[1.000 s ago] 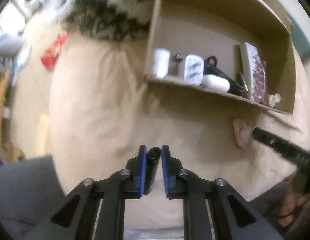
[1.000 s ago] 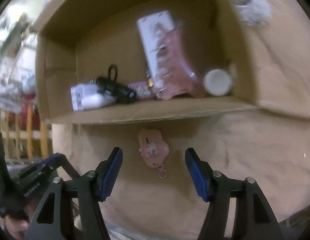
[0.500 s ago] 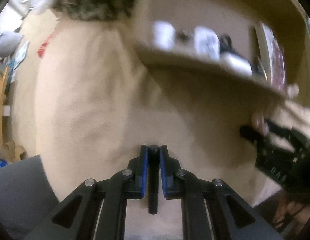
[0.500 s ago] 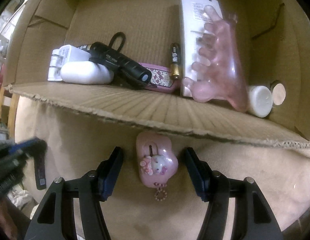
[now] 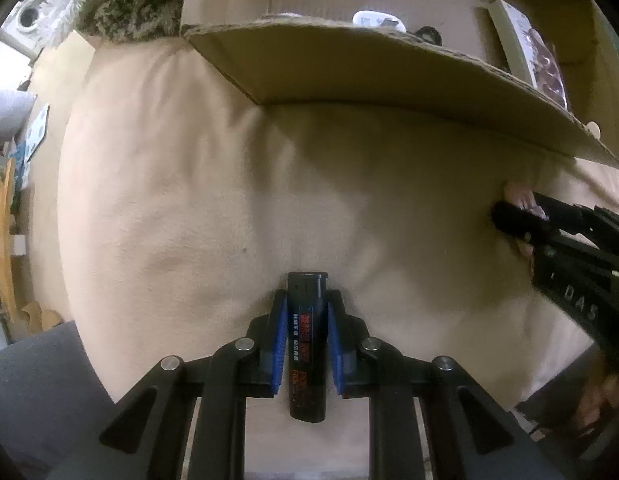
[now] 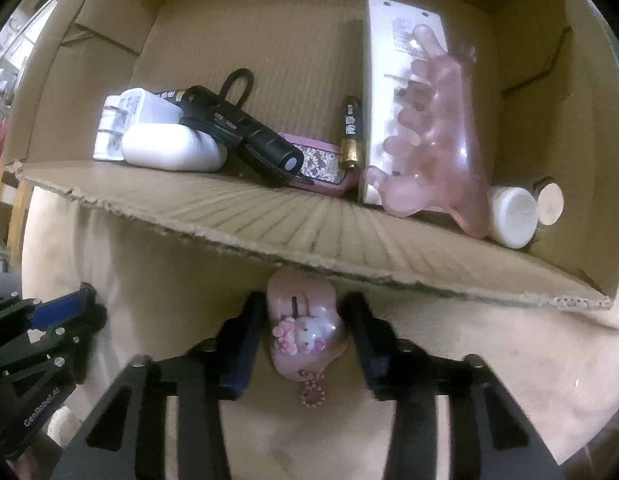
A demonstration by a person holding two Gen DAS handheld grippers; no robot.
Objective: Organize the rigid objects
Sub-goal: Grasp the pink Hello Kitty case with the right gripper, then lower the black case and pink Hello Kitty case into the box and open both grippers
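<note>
Both claws point down at a beige cushion [image 5: 213,184] in front of an open cardboard box [image 6: 309,216] that already holds a charger, a torch, a battery, a pink comb and small jars.

The left claw [image 5: 307,340] is all but closed, its blue pads pressed against the sides of a black lighter [image 5: 306,344] that lies on the cushion, pointing toward the box. That grip looks sound: the lighter runs straight down the middle of the pads.

The right claw [image 6: 301,336] has just been closing around a pink charm [image 6: 305,328], which lies on the cushion right against the box's front wall, its top tucked under the torn edge. The jaws are close on either side, but I cannot tell whether the pads press on it yet; a thin gap seems to remain on the right.

To do this well, I would finish the squeeze across the charm's widest part, below the little figure, so it cannot pivot. Then draw it back from the box wall before lifting, or the cardboard edge may catch it. Mind the bead chain [image 6: 312,394] dangling at the near end. The two claws are near each other, so lift one at a time.
</note>
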